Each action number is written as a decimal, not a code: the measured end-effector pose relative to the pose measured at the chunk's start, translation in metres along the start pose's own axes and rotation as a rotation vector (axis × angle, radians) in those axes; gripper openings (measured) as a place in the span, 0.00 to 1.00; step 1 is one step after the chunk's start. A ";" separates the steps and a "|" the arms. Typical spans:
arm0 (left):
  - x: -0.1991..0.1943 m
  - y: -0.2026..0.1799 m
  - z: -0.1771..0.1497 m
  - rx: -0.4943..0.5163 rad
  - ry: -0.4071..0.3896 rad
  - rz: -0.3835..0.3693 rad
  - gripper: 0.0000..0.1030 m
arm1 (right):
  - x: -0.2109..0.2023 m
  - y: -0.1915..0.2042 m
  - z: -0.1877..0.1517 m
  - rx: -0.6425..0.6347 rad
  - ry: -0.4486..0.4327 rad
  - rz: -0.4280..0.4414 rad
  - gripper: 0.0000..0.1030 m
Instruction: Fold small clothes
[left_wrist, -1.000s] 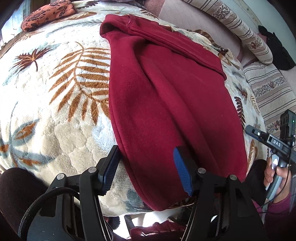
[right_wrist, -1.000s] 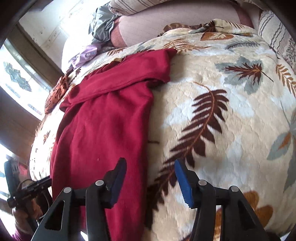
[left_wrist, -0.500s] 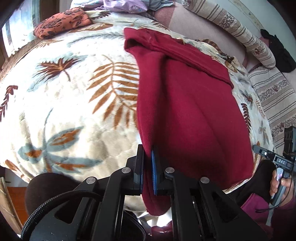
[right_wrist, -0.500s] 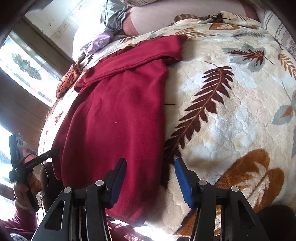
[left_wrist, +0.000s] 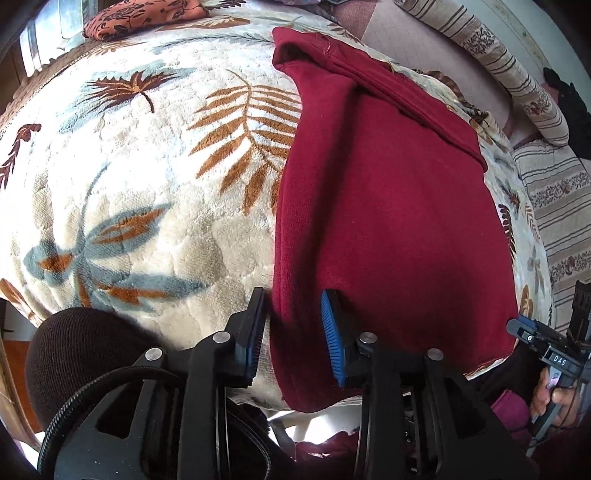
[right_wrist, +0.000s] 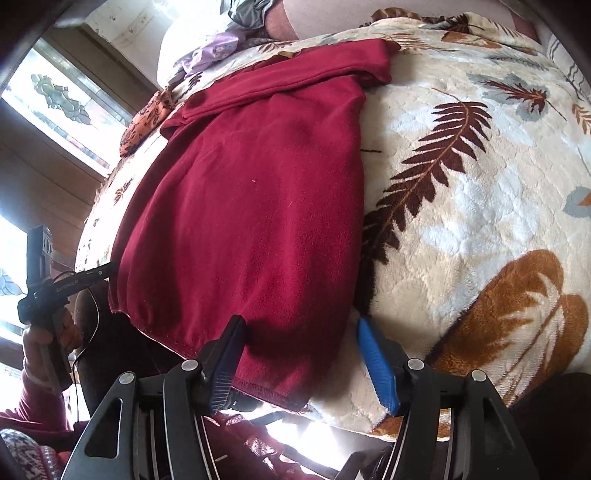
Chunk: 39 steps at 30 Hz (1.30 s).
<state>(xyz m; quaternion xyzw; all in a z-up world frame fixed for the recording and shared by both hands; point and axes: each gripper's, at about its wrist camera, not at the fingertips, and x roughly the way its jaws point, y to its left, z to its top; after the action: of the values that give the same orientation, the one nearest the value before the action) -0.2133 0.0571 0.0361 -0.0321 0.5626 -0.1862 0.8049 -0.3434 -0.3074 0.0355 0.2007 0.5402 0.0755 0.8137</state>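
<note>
A dark red garment (left_wrist: 388, 206) lies flat on a leaf-patterned blanket (left_wrist: 140, 192), its hem hanging over the near edge. My left gripper (left_wrist: 295, 332) is open, its jaws on either side of the garment's near left corner. In the right wrist view the same garment (right_wrist: 258, 206) shows, and my right gripper (right_wrist: 301, 363) is open with its jaws straddling the near right corner. A folded band runs across the garment's far end (right_wrist: 295, 70).
An orange patterned cushion (left_wrist: 144, 14) lies at the far left of the bed. Striped pillows (left_wrist: 524, 77) lie along the far right. Purple and grey clothes (right_wrist: 214, 51) sit at the far end. My other handheld gripper (left_wrist: 554, 354) shows at the right.
My left gripper shut on the garment's left edge half a second ago and has opened again. My right gripper has moved closer to the near right corner, staying open.
</note>
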 end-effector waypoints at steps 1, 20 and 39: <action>0.000 -0.002 -0.001 0.010 -0.004 0.009 0.33 | 0.001 0.005 -0.001 -0.027 -0.013 -0.010 0.37; 0.007 -0.022 -0.005 0.065 -0.042 0.108 0.39 | 0.016 0.033 -0.006 -0.073 -0.081 0.024 0.36; 0.007 -0.021 -0.009 0.064 -0.046 0.073 0.49 | 0.010 0.014 -0.004 -0.020 -0.087 0.051 0.11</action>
<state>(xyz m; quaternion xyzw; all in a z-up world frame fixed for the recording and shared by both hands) -0.2252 0.0364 0.0316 0.0100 0.5386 -0.1736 0.8244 -0.3421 -0.2901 0.0313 0.2093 0.4985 0.0927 0.8361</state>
